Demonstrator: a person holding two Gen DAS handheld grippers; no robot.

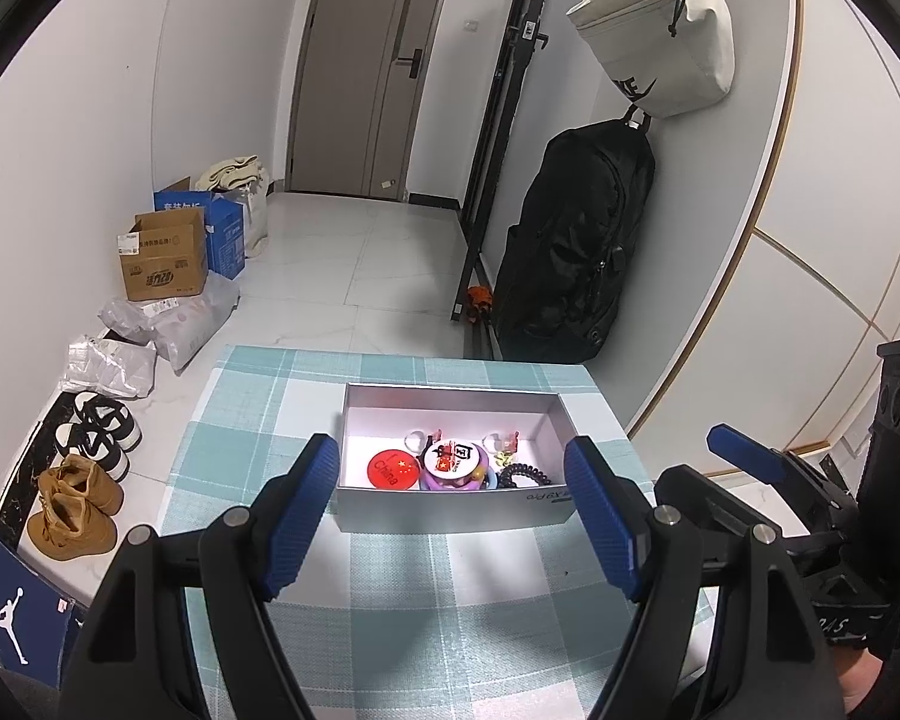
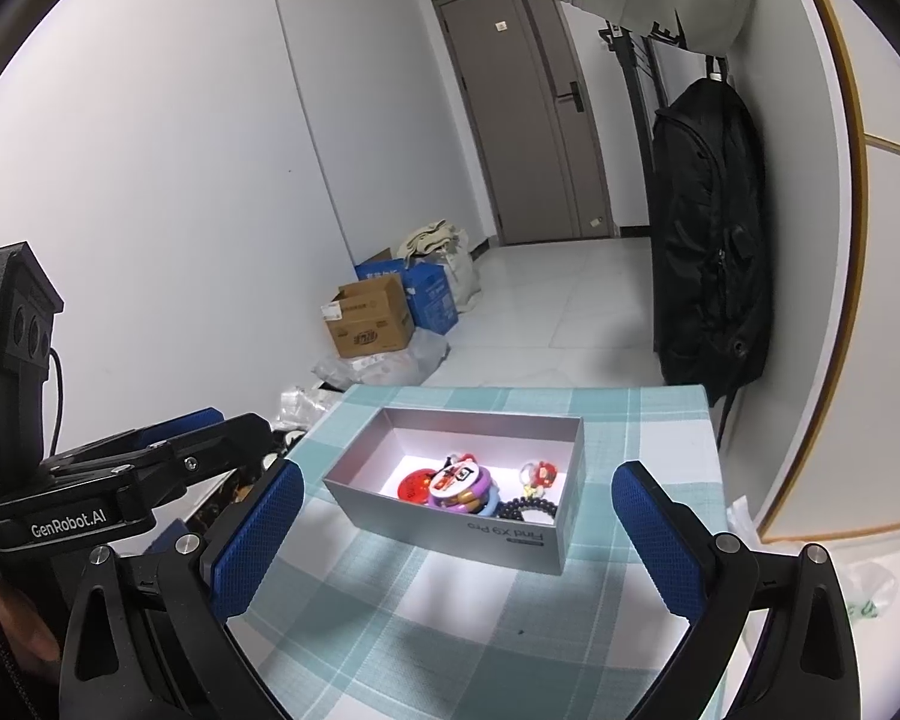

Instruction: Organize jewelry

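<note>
A grey open box [image 1: 444, 509] [image 2: 450, 525] stands on the teal checked tablecloth [image 1: 390, 600] [image 2: 426, 618]. Inside lie a red round badge [image 1: 392, 469] [image 2: 413, 486], a white and purple round piece [image 1: 453, 461] [image 2: 462, 480], a dark beaded bracelet [image 1: 525, 474] [image 2: 531, 507] and small red and silver trinkets [image 1: 504, 443] [image 2: 540, 473]. My left gripper [image 1: 450, 516] is open and empty, just in front of the box. My right gripper [image 2: 456, 531] is open and empty, near the box's front wall. The right gripper also shows at the right of the left wrist view [image 1: 768, 468]. The left gripper also shows at the left of the right wrist view [image 2: 150, 456].
The small table's far edge [image 1: 402, 354] drops to a white tiled floor. Shoes [image 1: 78, 498], plastic bags and cardboard boxes [image 1: 162, 264] [image 2: 369, 324] lie left. A black backpack [image 1: 576, 252] [image 2: 708, 252] and a white bag [image 1: 660, 36] hang on the right wall.
</note>
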